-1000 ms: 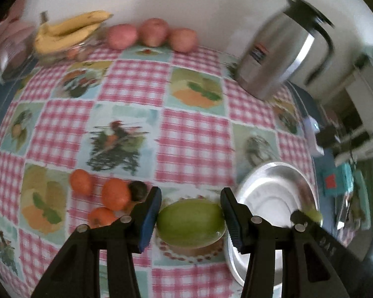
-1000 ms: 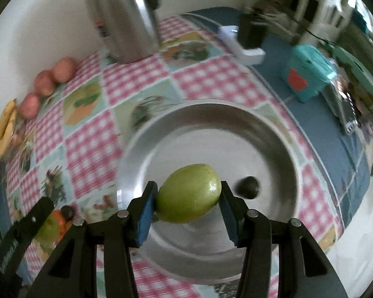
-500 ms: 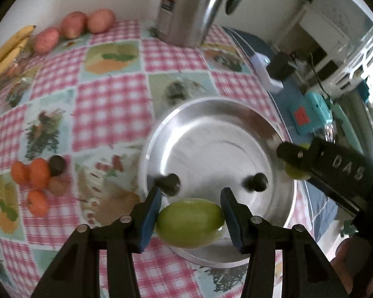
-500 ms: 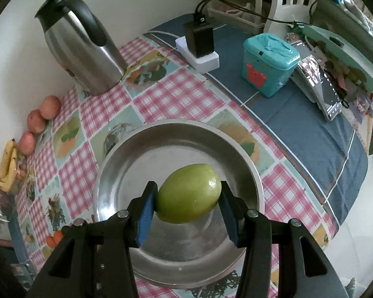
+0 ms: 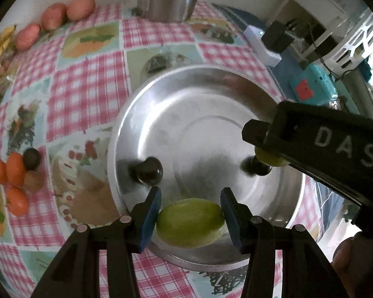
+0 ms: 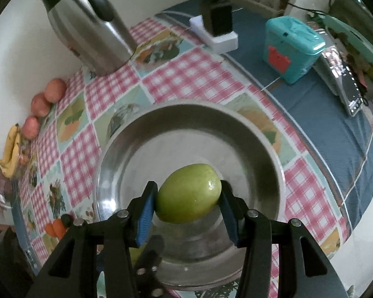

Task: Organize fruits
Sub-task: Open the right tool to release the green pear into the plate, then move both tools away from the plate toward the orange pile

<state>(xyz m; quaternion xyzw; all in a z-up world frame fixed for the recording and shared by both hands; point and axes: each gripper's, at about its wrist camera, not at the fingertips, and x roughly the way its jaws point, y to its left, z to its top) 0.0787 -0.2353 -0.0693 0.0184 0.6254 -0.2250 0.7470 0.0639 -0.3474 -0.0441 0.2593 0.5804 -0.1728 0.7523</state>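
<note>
My left gripper (image 5: 190,213) is shut on a green mango (image 5: 190,223) over the near rim of a steel plate (image 5: 186,94). My right gripper (image 6: 187,204) is shut on a second green mango (image 6: 189,193) above the same plate (image 6: 236,124); it shows at the right of the left wrist view (image 5: 268,157), mostly hidden by the black finger. Two small dark fruits (image 5: 148,171) lie in the plate. Small oranges (image 5: 11,171) and a dark fruit (image 5: 31,158) lie on the checked cloth to the left. Red apples (image 5: 52,16) and bananas (image 6: 11,154) lie by the wall.
A steel kettle (image 6: 92,27) stands behind the plate. A white power strip with a black adapter (image 6: 217,29), a teal box (image 6: 292,47) and a phone (image 6: 345,84) lie on the blue cloth to the right.
My left gripper has carried its mango from the cloth by the oranges to the plate's near rim. My right gripper has stayed over the plate and come close to the left one.
</note>
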